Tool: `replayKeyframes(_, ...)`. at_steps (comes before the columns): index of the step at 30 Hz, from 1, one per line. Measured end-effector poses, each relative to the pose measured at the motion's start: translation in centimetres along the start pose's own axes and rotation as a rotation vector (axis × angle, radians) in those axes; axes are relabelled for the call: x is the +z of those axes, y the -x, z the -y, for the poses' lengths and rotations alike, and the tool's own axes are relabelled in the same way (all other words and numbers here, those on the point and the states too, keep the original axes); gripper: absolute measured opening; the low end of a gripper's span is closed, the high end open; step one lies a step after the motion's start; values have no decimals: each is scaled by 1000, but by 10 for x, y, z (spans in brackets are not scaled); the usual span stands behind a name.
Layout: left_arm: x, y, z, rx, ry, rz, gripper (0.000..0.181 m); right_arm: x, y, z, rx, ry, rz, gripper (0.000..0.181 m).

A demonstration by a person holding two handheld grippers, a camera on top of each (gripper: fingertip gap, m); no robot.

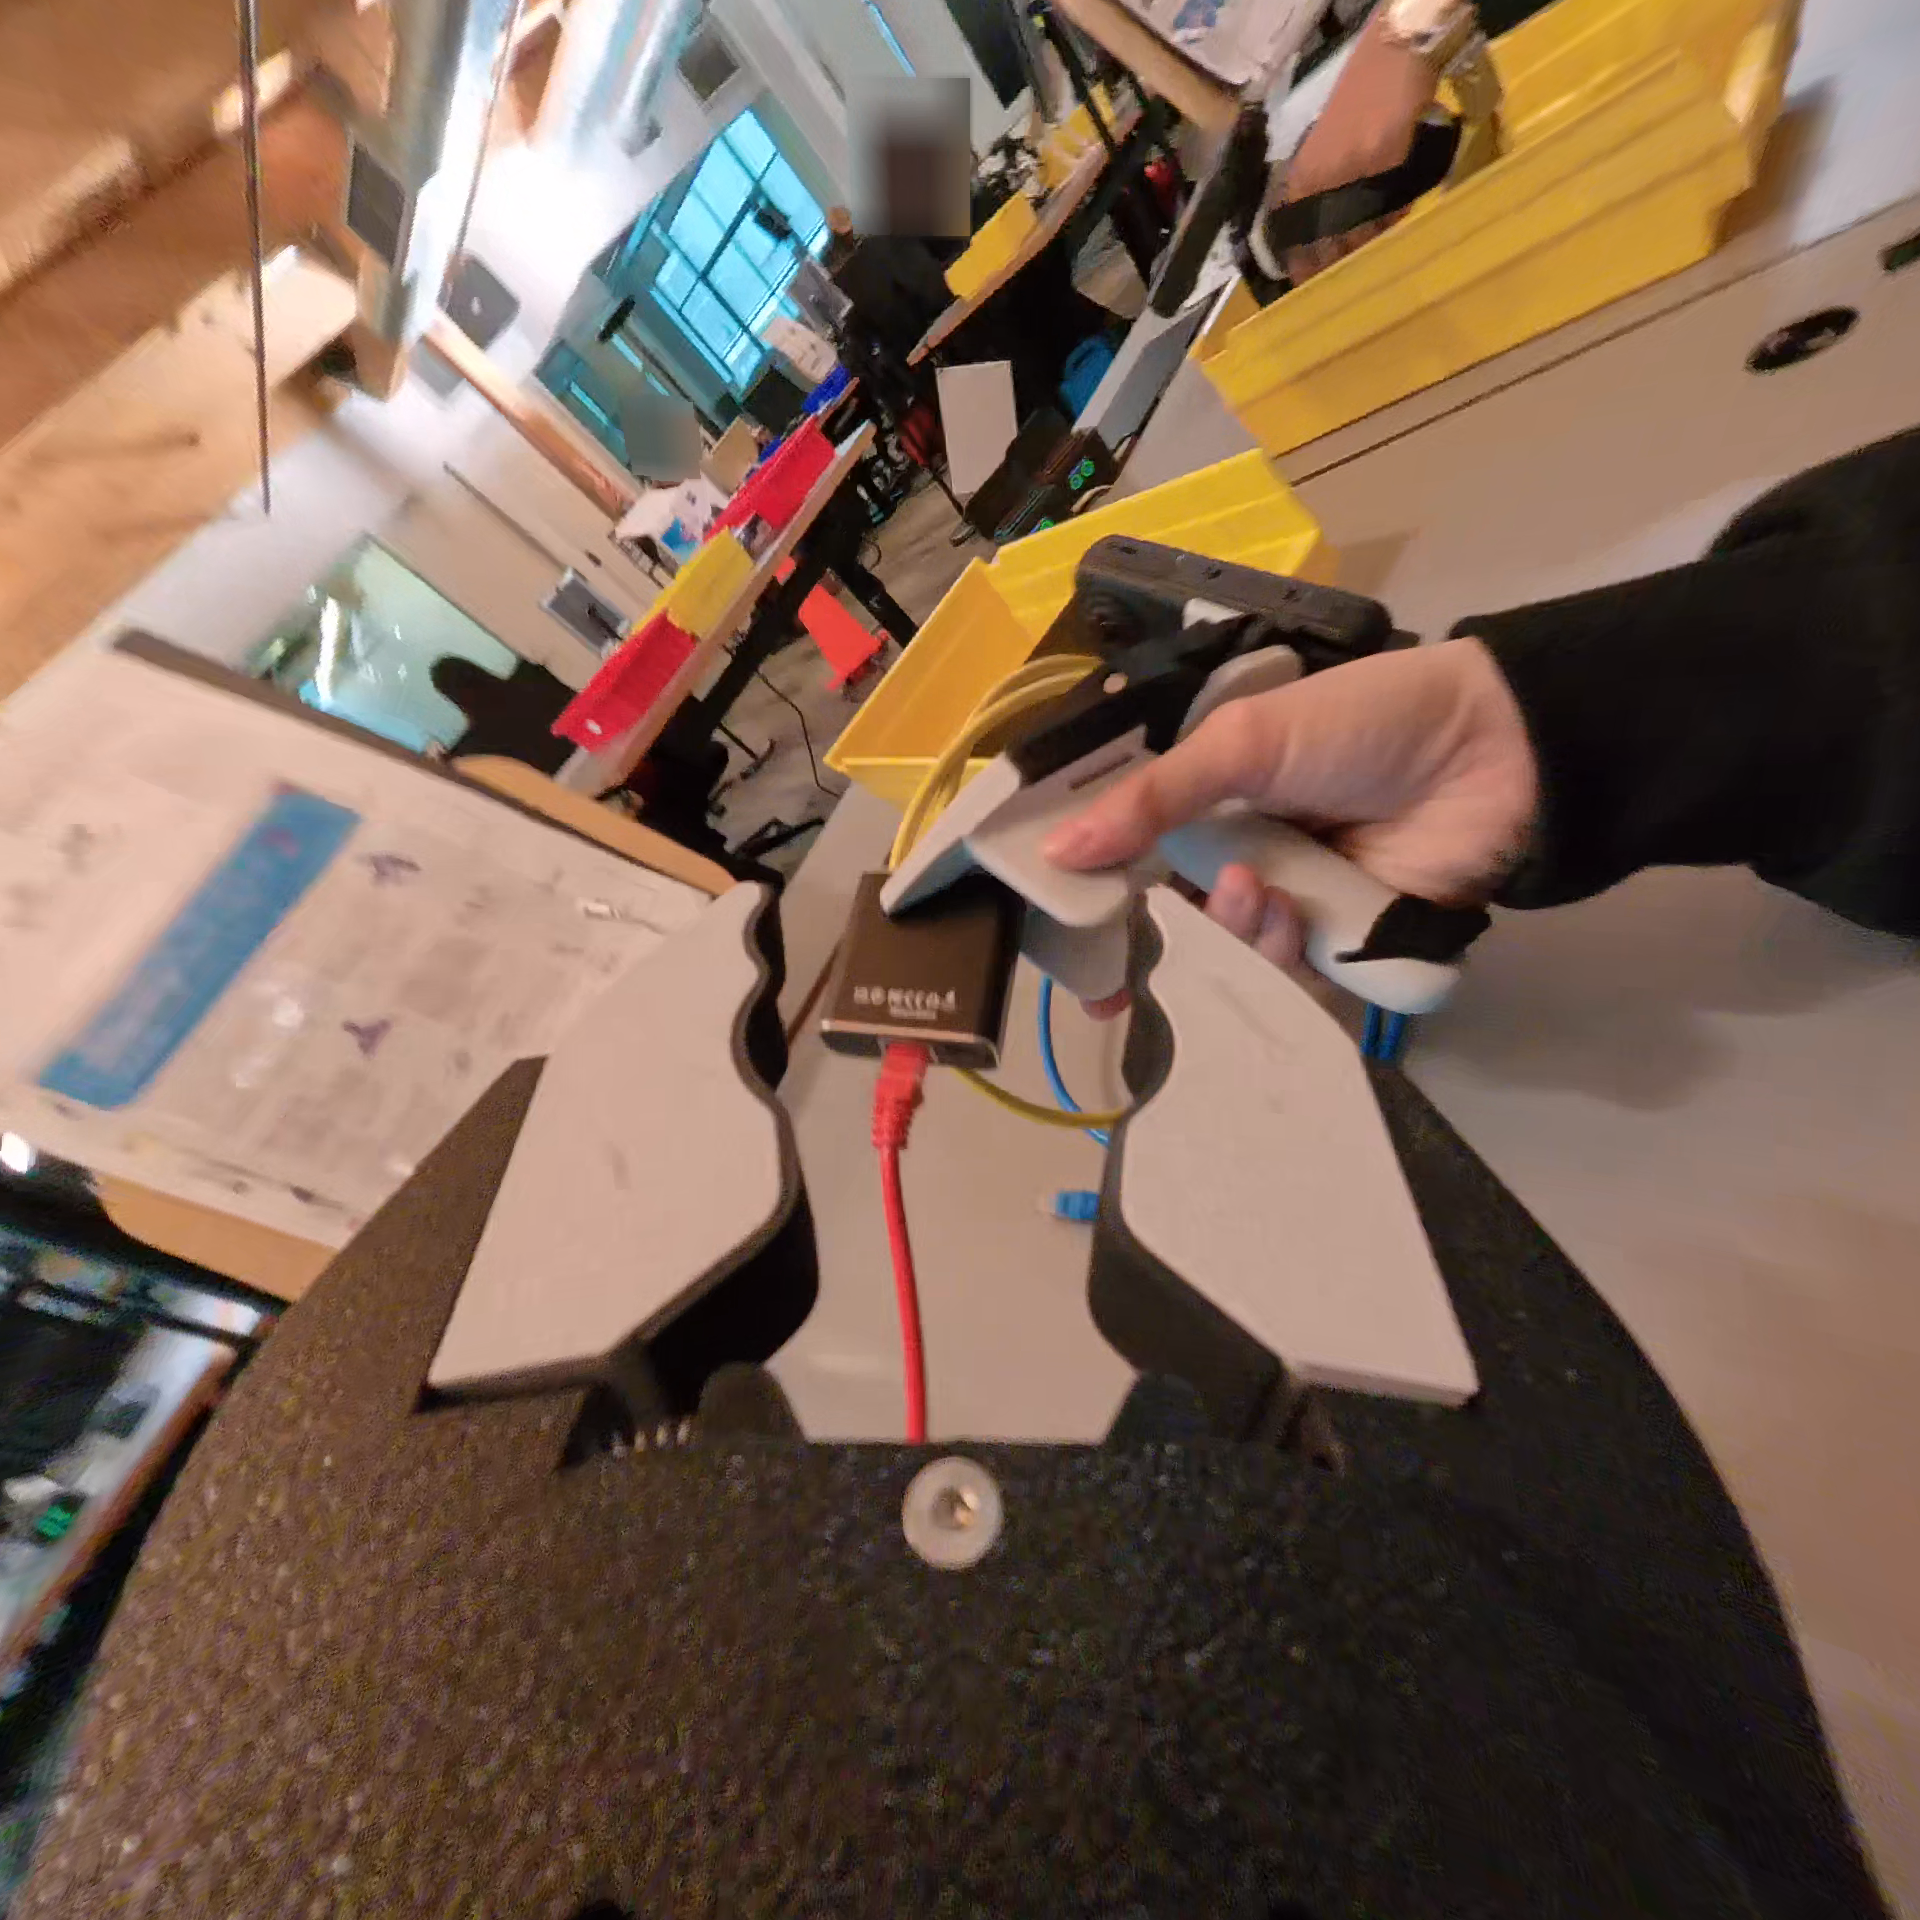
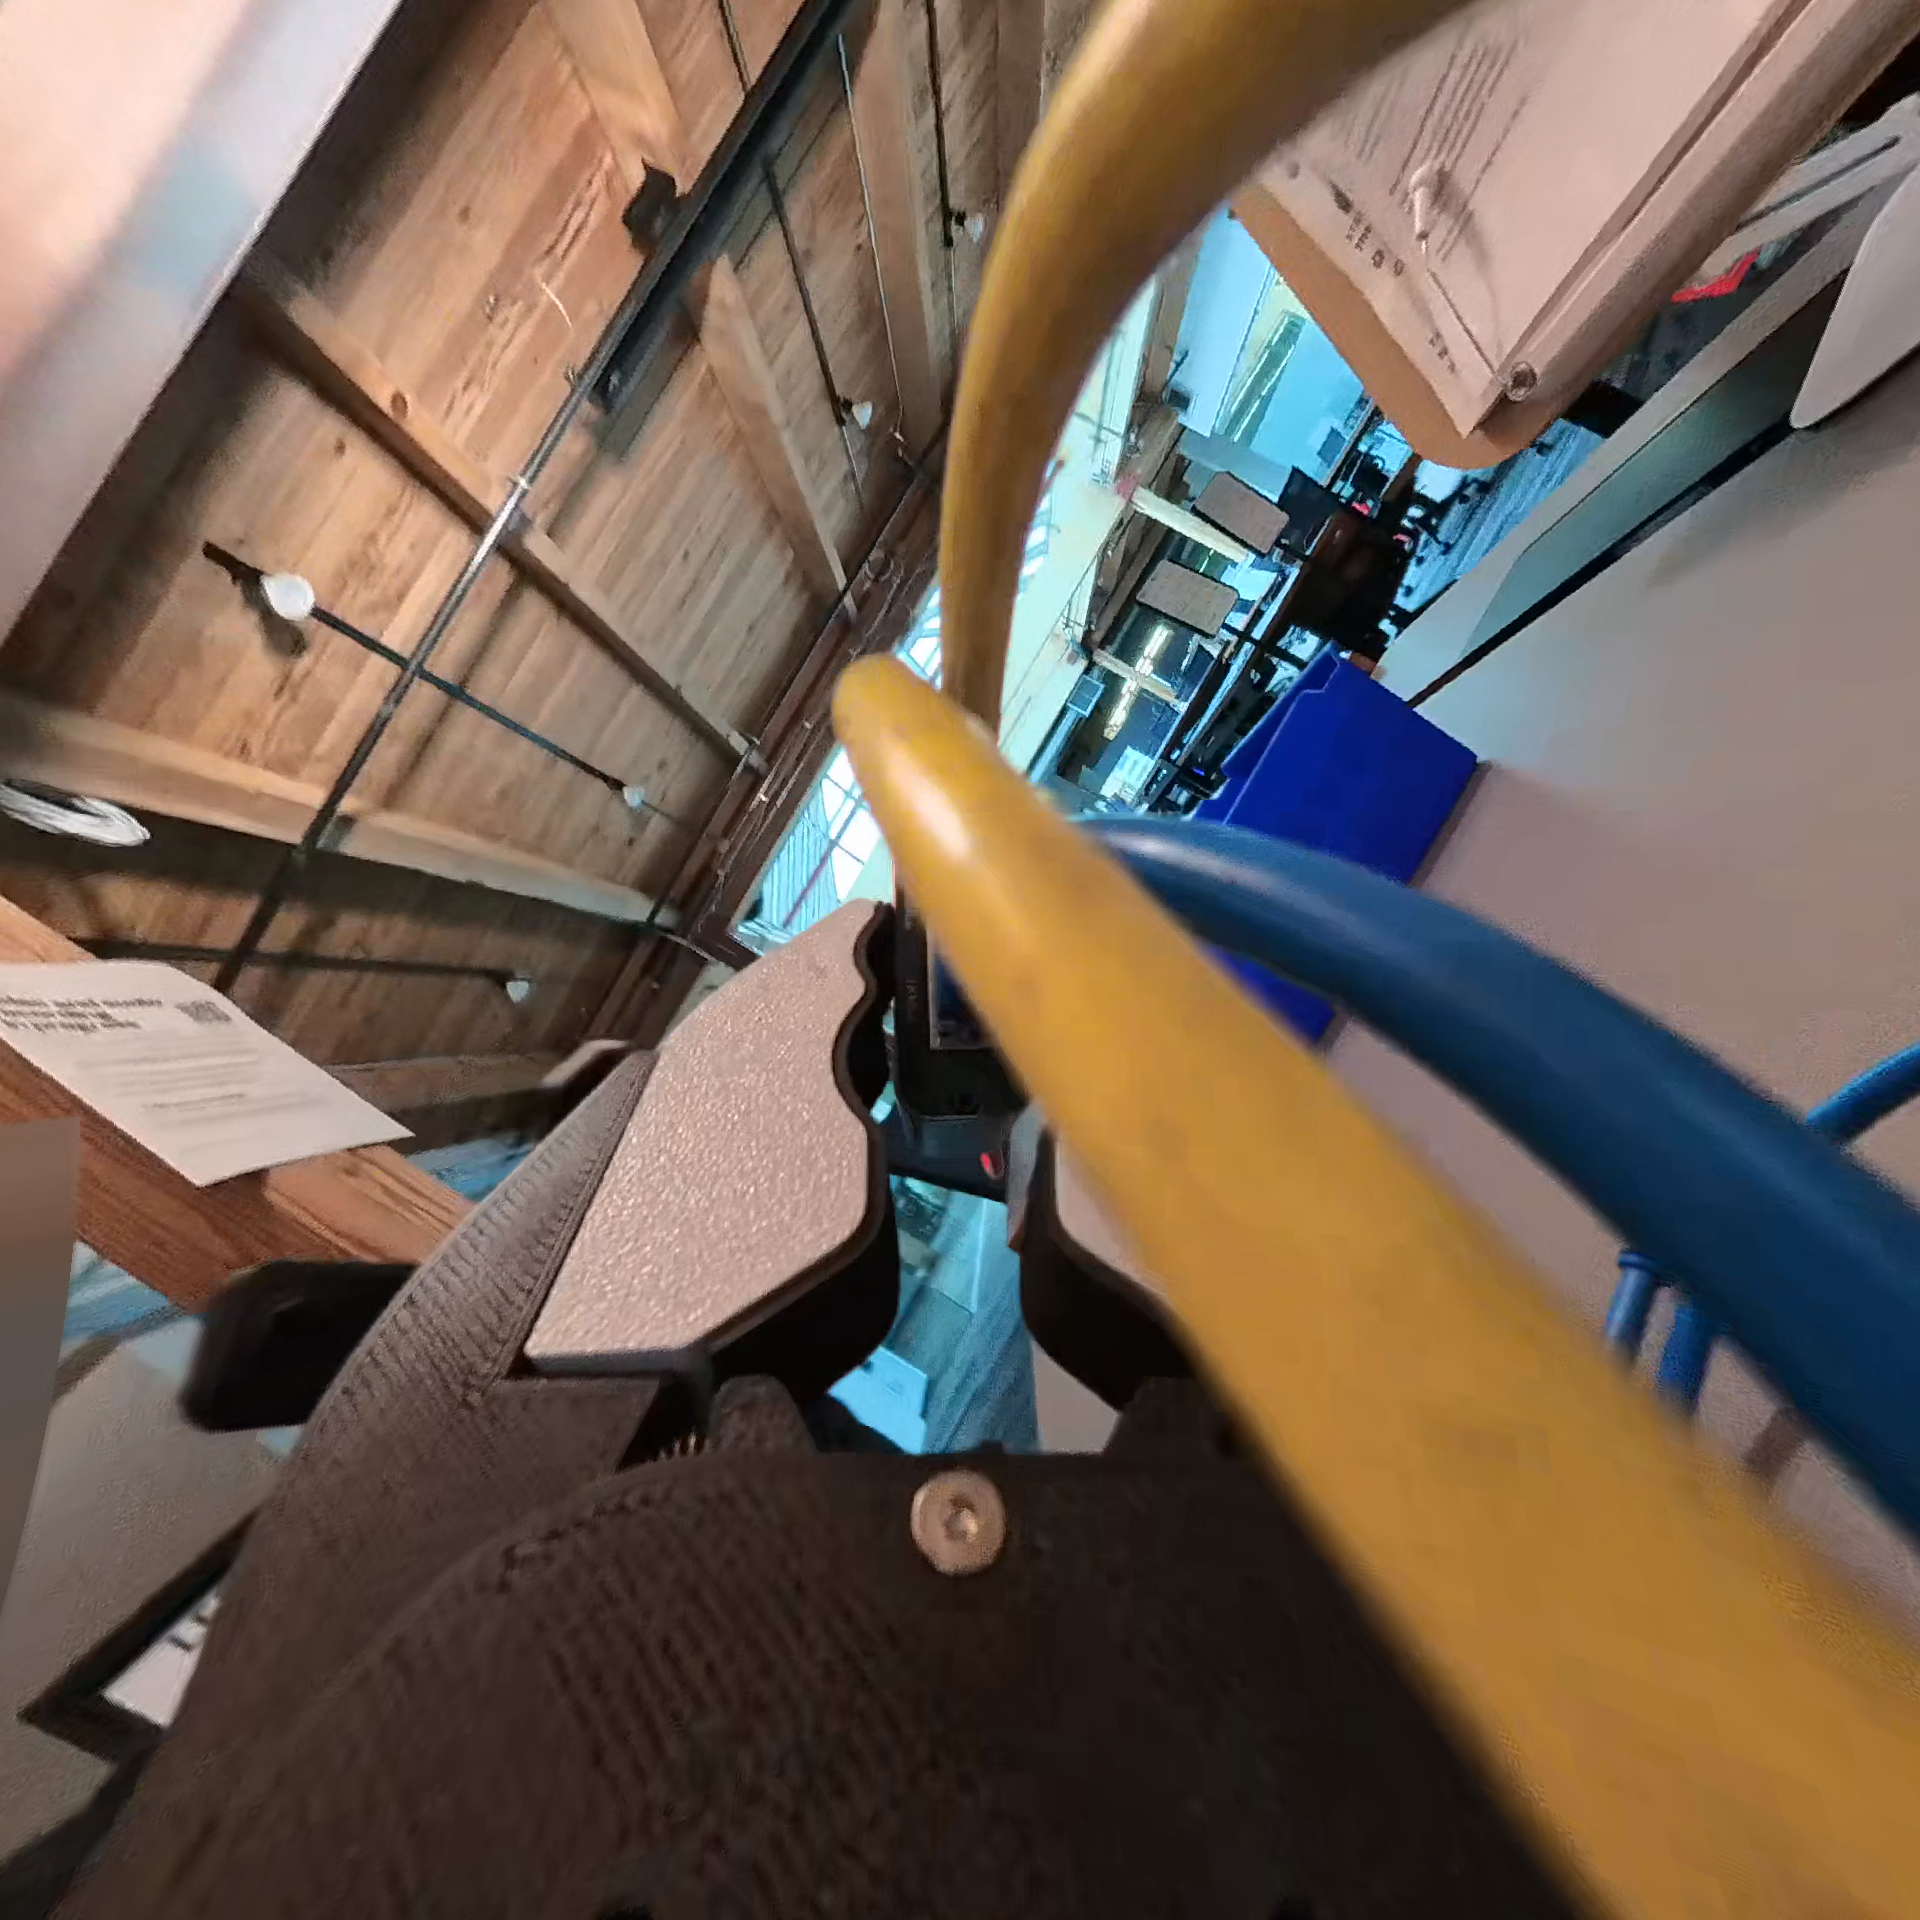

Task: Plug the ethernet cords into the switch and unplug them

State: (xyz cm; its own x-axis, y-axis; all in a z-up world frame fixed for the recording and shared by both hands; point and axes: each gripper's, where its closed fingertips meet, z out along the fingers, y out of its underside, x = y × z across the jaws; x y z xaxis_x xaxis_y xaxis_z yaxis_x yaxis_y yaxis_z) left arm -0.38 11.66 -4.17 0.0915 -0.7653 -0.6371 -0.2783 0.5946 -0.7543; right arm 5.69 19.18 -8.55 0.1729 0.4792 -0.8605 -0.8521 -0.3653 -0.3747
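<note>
A small black switch (image 1: 920,977) lies on the grey table. A red cord (image 1: 902,1195) is plugged into its near face, and a yellow cord (image 1: 1039,1107) leaves the same face to the right. A blue cord's plug (image 1: 1070,1205) lies loose on the table. My left gripper (image 1: 966,935) is open, and the red cord runs between its fingers. My right gripper (image 1: 935,883), held by a hand, is shut on the switch's far end. In the right wrist view the switch (image 2: 951,1101) sits between the fingers of my right gripper (image 2: 956,1023). The yellow cord (image 2: 1247,1247) and the blue cord (image 2: 1558,997) cross close to that lens.
A yellow bin (image 1: 935,675) stands just behind the switch, and more yellow bins (image 1: 1507,239) are stacked at the far right. A blue bin (image 2: 1351,790) sits at the table's edge. The person's sleeve (image 1: 1714,675) reaches in from the right.
</note>
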Motion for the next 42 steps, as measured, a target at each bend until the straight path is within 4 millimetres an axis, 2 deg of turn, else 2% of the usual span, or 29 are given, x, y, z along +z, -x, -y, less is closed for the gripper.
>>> replayKeyframes(3, 15, 1, -38, -124, -6, -31, 65, 1, 8, -10, 65, 25, 40, 24)
replayKeyframes(5, 20, 4, -56, -171, -76, -31, 64, 3, 9, -21, 57, 66, 38, 24)
replayKeyframes(7, 19, 11, -66, -143, -156, 21, 61, 5, 8, -32, 59, 111, 34, 24)
replayKeyframes(10, 21, 1, -78, -90, -193, -21, 61, 7, 6, -46, 84, 158, 32, 24)
replayKeyframes(12, 23, -3, -84, -109, -212, -36, 66, 8, 3, -56, 80, 199, 33, 24)
replayKeyframes(14, 18, -2, -87, -130, -260, -40, 58, 6, 3, -64, 68, 257, 41, 24)
replayKeyframes(18, 16, -17, -96, -154, -286, -147, 61, 0, 2, -77, 45, 352, 59, 24)
replayKeyframes(20, 13, -21, -96, -130, -308, -161, 61, 0, 1, -78, 59, 336, 64, 25)
replayKeyframes(24, 16, -18, -97, -102, -295, -71, 61, 2, -4, -75, 107, 280, 64, 24)
replayKeyframes(28, 20, -19, -104, -148, -217, -59, 61, 3, -11, -69, 100, 222, 39, 26)
replayKeyframes(31, 27, -18, -109, -267, -174, -81, 61, 3, -16, -66, 57, 200, 25, 28)
replayKeyframes(34, 29, -10, -116, -394, -166, -80, 60, 3, -24, -74, -54, 249, -53, 61)
replayKeyframes(36, 28, -2, -121, -474, -173, -54, 60, 3, -25, -73, -170, 253, -94, 69)
replayKeyframes(38, 25, 4, -126, -553, -186, -46, 61, 2, -26, -64, -231, 200, -141, 74)
replayKeyframes(40, 22, 8, -129, -568, -203, -29, 60, 1, -26, -54, -214, 121, -173, 69)
replayKeyframes(42, 21, 10, -130, -549, -198, -1, 60, 0, -28, -53, -156, 95, -170, 56)
